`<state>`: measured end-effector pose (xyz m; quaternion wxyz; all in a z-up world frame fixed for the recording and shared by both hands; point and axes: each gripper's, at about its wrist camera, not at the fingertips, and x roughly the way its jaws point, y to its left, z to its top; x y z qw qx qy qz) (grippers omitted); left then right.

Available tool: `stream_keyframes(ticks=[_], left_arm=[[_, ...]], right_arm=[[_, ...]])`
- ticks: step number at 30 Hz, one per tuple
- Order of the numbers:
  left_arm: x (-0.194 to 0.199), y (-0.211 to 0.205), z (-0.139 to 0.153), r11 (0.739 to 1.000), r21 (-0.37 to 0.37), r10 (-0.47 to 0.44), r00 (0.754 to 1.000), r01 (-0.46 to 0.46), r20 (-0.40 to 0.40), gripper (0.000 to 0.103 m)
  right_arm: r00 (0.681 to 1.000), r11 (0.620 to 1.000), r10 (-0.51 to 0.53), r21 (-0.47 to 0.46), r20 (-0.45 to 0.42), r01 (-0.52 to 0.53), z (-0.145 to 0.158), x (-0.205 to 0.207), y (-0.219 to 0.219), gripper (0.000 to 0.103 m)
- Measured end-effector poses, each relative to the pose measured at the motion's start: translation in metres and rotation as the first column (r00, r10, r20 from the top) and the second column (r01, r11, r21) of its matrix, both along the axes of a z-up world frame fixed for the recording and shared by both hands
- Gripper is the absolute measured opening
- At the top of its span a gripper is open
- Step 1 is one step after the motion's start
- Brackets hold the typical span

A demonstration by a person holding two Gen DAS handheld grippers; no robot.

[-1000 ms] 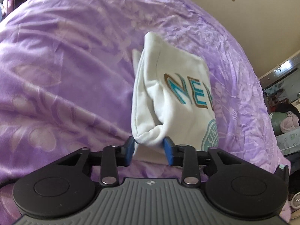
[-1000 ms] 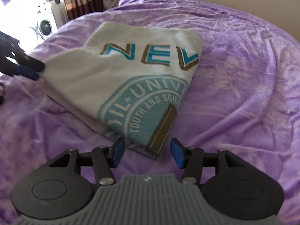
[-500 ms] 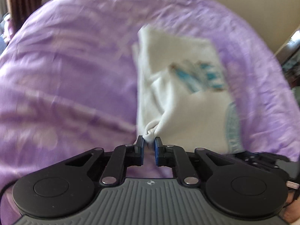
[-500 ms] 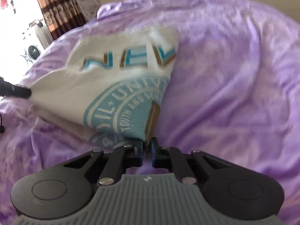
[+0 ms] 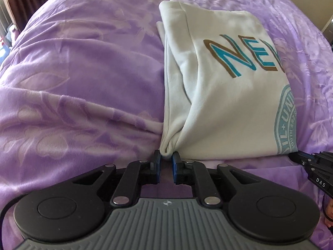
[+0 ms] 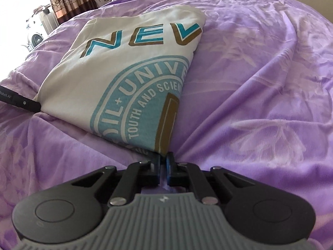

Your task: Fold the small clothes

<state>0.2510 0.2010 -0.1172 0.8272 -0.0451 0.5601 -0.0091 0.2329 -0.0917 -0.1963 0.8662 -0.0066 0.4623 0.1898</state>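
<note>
Shirt (image 5: pixel 218 95) lies folded on bed (image 5: pixel 83 73), right claw (image 6: pixel 164 162) clamped on its near corner, left claw (image 5: pixel 166 162) opening round the other bunched corner; risk: left corner slips free, fold sags unevenly.

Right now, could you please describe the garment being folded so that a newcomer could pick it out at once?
Start from the purple floral blanket that covers the whole bed. On it lies a folded white T-shirt, the only garment there. It is set apart by big teal and brown letters and a round light blue university seal.
</note>
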Motion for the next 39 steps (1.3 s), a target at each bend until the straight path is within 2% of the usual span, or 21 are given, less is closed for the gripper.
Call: stream_keyframes(ticks=[3,5,7,8,9,12,14,17,20,22,27,29,31,34,36,39], left_arm=[[-0.001,0.004,0.003,1.000,0.028,0.006,0.999,-0.005,-0.048,0.015],[-0.003,0.007,0.009,1.000,0.018,-0.018,0.998,0.019,-0.063,0.015],[-0.007,0.013,0.023,1.000,-0.013,-0.027,0.999,0.027,-0.037,0.025],[-0.010,0.016,0.031,0.999,-0.026,-0.036,0.999,0.036,-0.015,0.036],[-0.011,0.017,0.040,0.998,-0.037,-0.048,0.999,0.048,0.011,0.042],[-0.010,0.027,0.063,0.995,-0.081,-0.043,0.995,0.050,0.089,0.052],[-0.004,0.033,0.070,0.992,-0.127,-0.006,0.991,0.023,0.135,0.060],[0.008,0.039,0.066,0.982,-0.189,0.052,0.983,-0.018,0.178,0.066],[0.025,0.035,0.057,0.978,-0.199,0.107,0.972,-0.064,0.209,0.066],[0.034,0.037,0.054,0.975,-0.208,0.127,0.969,-0.082,0.213,0.067],[0.059,0.035,0.045,0.972,-0.213,0.143,0.966,-0.097,0.213,0.074],[0.066,0.035,0.040,0.969,-0.228,0.145,0.967,-0.096,0.208,0.075],[0.074,0.035,0.032,0.965,-0.245,0.138,0.972,-0.090,0.189,0.077],[0.086,0.044,0.017,0.946,-0.304,0.166,0.973,-0.111,0.162,0.078],[0.095,0.052,0.004,0.919,-0.369,0.202,0.970,-0.140,0.136,0.078],[0.109,0.065,-0.014,0.870,-0.460,0.241,0.967,-0.176,0.085,0.078]], right_arm=[[1.000,1.000,0.007,-0.006,-0.012,-0.007,0.002,-0.003,-0.004,0.000],[1.000,1.000,0.007,-0.007,-0.017,-0.007,0.005,-0.006,-0.007,0.000],[1.000,1.000,0.002,0.011,-0.023,-0.001,0.010,-0.010,-0.012,0.000],[1.000,1.000,-0.001,0.026,-0.018,0.001,0.013,-0.012,-0.015,0.000],[1.000,0.999,-0.002,0.039,-0.012,0.003,0.017,-0.013,-0.018,0.002],[1.000,0.996,-0.023,0.082,0.014,0.022,0.031,-0.011,-0.027,0.006],[0.999,0.990,-0.046,0.131,0.025,0.042,0.041,-0.007,-0.033,0.025],[0.997,0.982,-0.069,0.179,0.040,0.061,0.052,0.001,-0.037,0.030],[0.996,0.976,-0.085,0.205,0.036,0.076,0.058,0.017,-0.035,0.042],[0.995,0.975,-0.095,0.204,0.043,0.084,0.061,0.027,-0.034,0.043],[0.994,0.979,-0.096,0.184,0.048,0.086,0.061,0.058,-0.025,0.048],[0.993,0.980,-0.106,0.172,0.042,0.097,0.058,0.070,-0.024,0.060],[0.993,0.982,-0.109,0.158,0.039,0.102,0.054,0.080,-0.023,0.060],[0.994,0.978,-0.112,0.178,0.006,0.109,0.045,0.097,-0.023,0.063],[0.993,0.970,-0.118,0.210,-0.021,0.120,0.039,0.109,-0.025,0.064],[0.993,0.972,-0.114,0.206,-0.028,0.117,0.032,0.126,-0.022,0.066]])
